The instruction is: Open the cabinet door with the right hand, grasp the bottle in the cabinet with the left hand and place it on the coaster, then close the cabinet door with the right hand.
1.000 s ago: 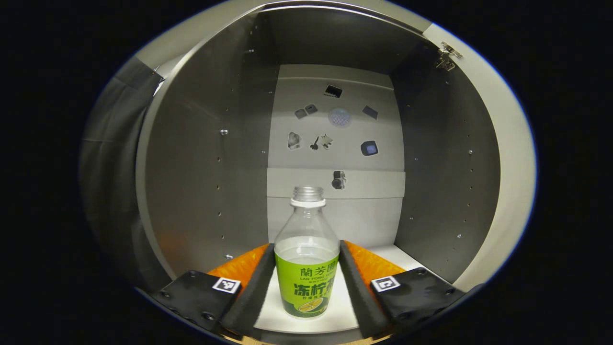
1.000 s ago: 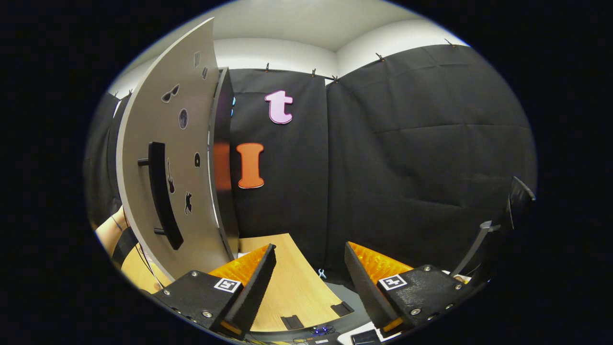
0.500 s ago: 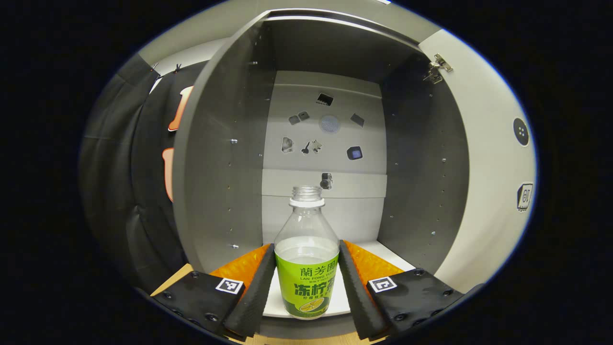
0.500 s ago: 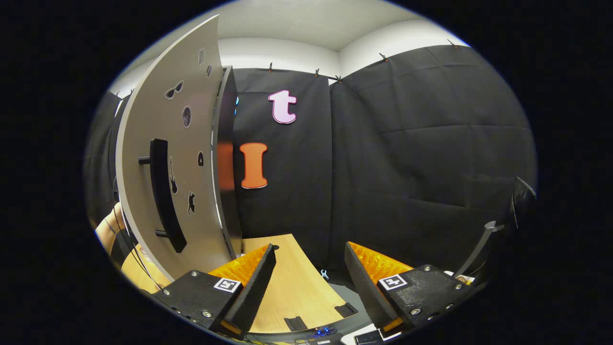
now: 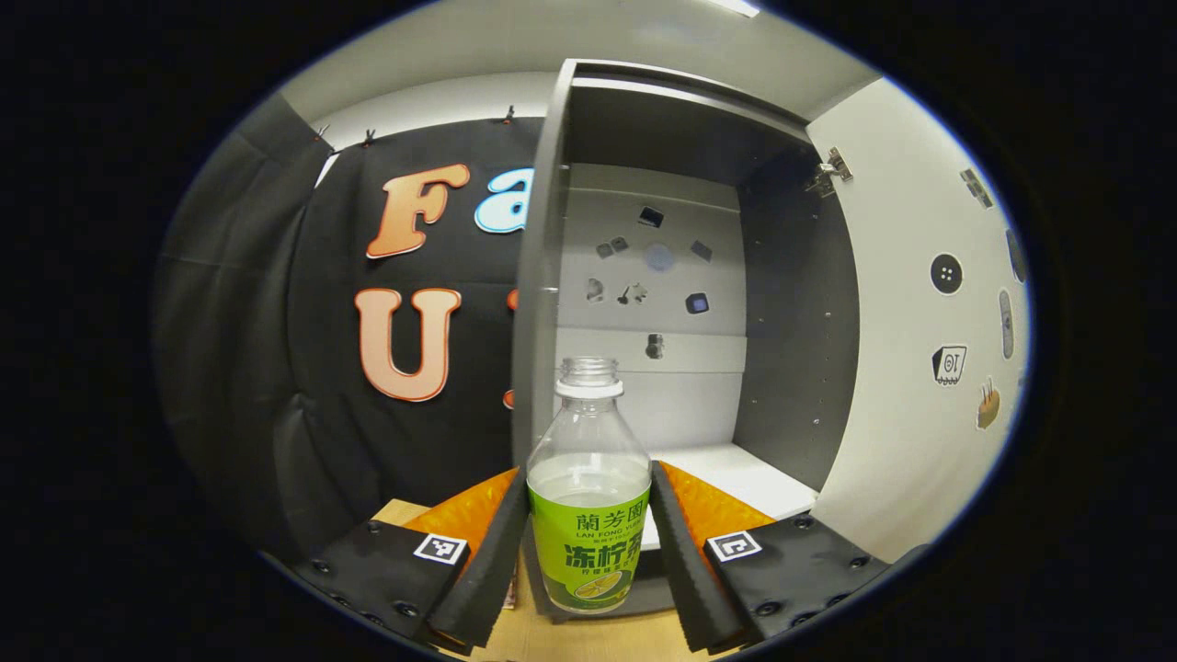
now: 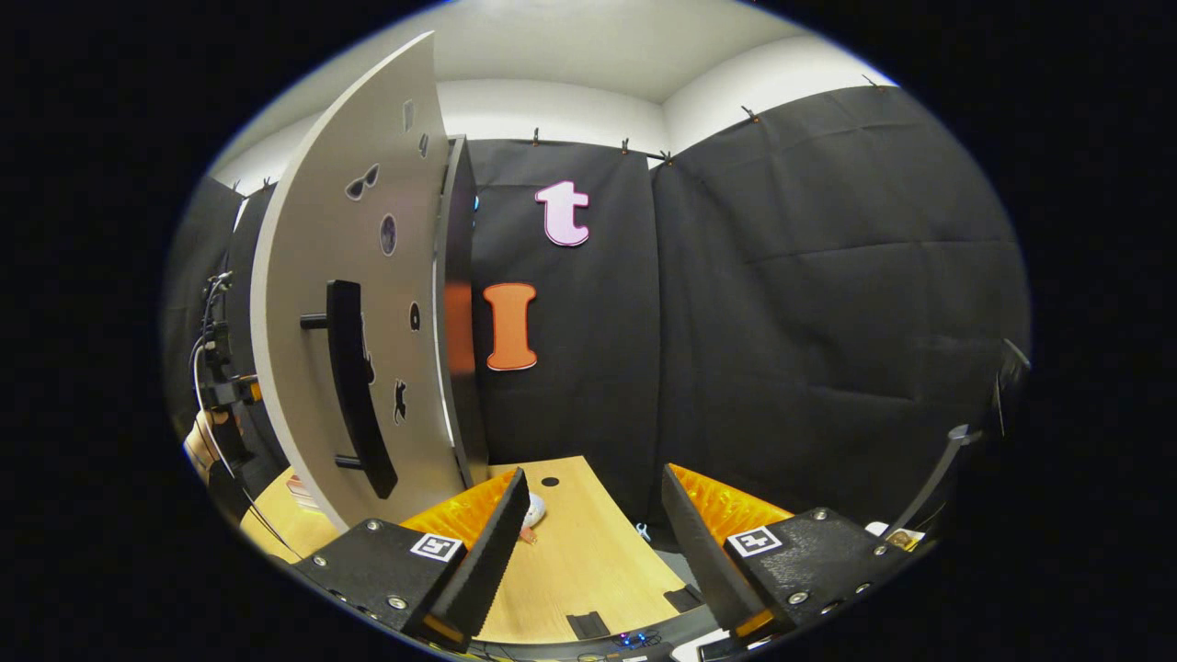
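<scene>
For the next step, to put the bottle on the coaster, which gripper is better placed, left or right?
Left. The left gripper is shut on the bottle, already outside the cabinet. The right gripper is open with nothing between its fingers, beside the open cabinet door, so it suits closing that later.

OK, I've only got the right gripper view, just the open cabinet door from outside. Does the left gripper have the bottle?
Observer: Yes. In the left gripper view, the left gripper has both fingers pressed on the sides of the green-labelled bottle.
Operator: Is it inside the cabinet?
Observer: No. It's held out in front of the cabinet, above the wooden table.
Operator: Is it capped?
Observer: No cap. The neck is open, the bottle is upright, and the liquid level sits just above the label.
</scene>
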The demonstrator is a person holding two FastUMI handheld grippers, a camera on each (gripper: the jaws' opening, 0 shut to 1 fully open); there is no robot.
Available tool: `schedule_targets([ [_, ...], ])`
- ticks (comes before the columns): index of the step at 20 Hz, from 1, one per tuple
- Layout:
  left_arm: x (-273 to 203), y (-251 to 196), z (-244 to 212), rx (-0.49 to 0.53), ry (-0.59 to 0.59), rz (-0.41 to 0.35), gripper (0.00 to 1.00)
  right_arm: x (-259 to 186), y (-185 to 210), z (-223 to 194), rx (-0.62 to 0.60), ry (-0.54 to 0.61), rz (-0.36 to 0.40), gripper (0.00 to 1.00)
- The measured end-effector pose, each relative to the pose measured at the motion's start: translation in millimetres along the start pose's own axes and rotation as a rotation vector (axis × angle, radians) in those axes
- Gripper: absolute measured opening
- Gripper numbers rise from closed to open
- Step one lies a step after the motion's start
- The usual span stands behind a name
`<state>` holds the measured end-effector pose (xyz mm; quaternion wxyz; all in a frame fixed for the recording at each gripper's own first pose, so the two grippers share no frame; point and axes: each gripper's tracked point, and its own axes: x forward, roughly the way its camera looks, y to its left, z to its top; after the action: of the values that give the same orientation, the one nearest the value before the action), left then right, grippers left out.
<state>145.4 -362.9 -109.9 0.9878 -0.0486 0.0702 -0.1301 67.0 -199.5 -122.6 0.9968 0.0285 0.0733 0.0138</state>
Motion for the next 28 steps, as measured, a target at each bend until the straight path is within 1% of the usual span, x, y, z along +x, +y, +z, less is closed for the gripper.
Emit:
schedule_targets([
  [1, -10, 9, -6, 0.009, 0.001, 0.013, 0.8, 0, 2, 1, -0.003, 0.001, 0.007, 0.94],
  [4, -36, 33, -29, 0.031, 0.021, 0.044, 0.82, 2, 8, 2, -0.007, -0.002, 0.022, 0.94],
  [5, -40, 37, -40, 0.028, 0.032, 0.046, 0.82, 1, 9, 2, -0.006, -0.002, 0.026, 0.89],
  [8, -62, 58, -73, -0.002, 0.066, 0.066, 0.8, 1, 13, 0, -0.005, 0.005, 0.033, 0.89],
  [9, -69, 62, -82, -0.008, 0.073, 0.071, 0.79, 1, 14, -1, -0.008, 0.008, 0.034, 0.94],
  [10, -74, 66, -93, -0.009, 0.078, 0.074, 0.79, 0, 14, -2, -0.01, 0.01, 0.035, 0.89],
  [11, -78, 69, -104, -0.01, 0.081, 0.078, 0.8, 0, 15, -1, -0.013, 0.011, 0.034, 0.89],
  [12, -80, 73, -117, -0.003, 0.092, 0.083, 0.8, 0, 15, -1, -0.014, 0.012, 0.034, 0.94],
  [13, -82, 75, -131, -0.003, 0.102, 0.082, 0.82, 0, 16, -1, -0.014, 0.014, 0.034, 0.89],
  [14, -84, 76, -144, -0.008, 0.114, 0.081, 0.8, 0, 16, -1, -0.012, 0.014, 0.034, 0.89],
  [18, -94, 83, -188, -0.029, 0.139, 0.092, 0.8, -2, 15, -3, -0.012, 0.02, 0.029, 0.89],
  [21, -100, 90, -220, -0.024, 0.165, 0.115, 0.8, -2, 13, -7, -0.013, 0.03, 0.02, 0.9],
  [24, -104, 98, -255, -0.055, 0.203, 0.141, 0.81, -1, 14, -11, -0.014, 0.041, 0.015, 0.89],
  [26, -106, 103, -270, -0.075, 0.212, 0.164, 0.82, -2, 14, -13, -0.017, 0.05, 0.013, 0.89],
  [28, -108, 105, -282, -0.06, 0.212, 0.176, 0.81, -3, 14, -14, -0.023, 0.056, 0.01, 0.89],
])
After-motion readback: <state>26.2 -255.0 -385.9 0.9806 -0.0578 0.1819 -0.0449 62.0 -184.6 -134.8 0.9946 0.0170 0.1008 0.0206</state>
